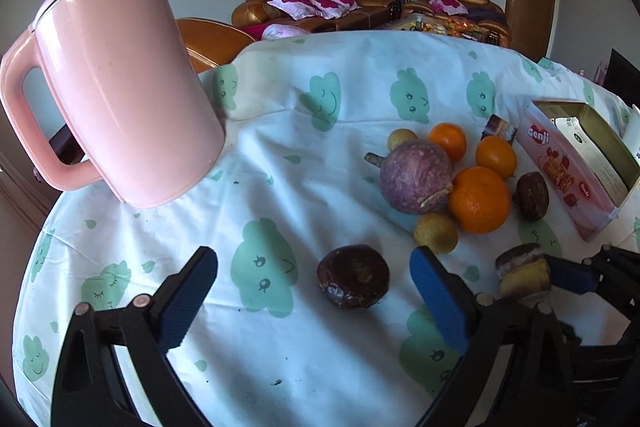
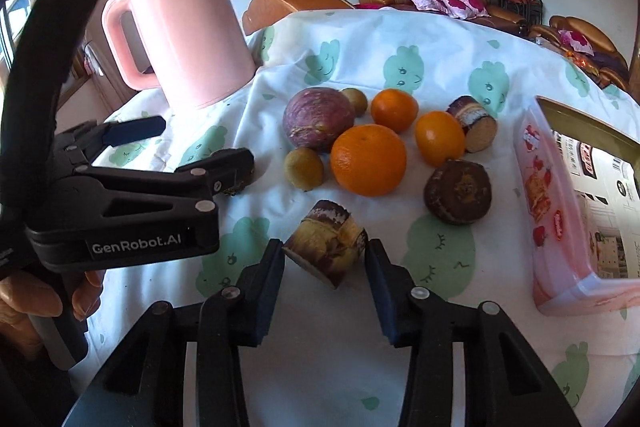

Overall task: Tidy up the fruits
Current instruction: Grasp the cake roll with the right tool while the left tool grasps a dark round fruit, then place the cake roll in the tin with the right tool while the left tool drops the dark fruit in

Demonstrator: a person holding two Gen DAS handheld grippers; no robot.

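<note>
My right hand-held gripper (image 2: 325,263) clamps a brown-and-yellow cut fruit chunk (image 2: 326,243); my left hand-held gripper (image 1: 314,291) gapes around a dark round fruit (image 1: 353,275). Ahead, oranges (image 2: 368,159) crowd the cloth-covered worktop (image 2: 400,39), between a pink plastic jug (image 2: 188,27) and a pink tin box (image 2: 560,211).

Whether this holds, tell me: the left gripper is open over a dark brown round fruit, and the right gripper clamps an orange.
Not an orange. The left gripper is open over the dark brown round fruit, but the right gripper clamps a brownish cut cylindrical chunk; the right wrist view shows it.
</note>
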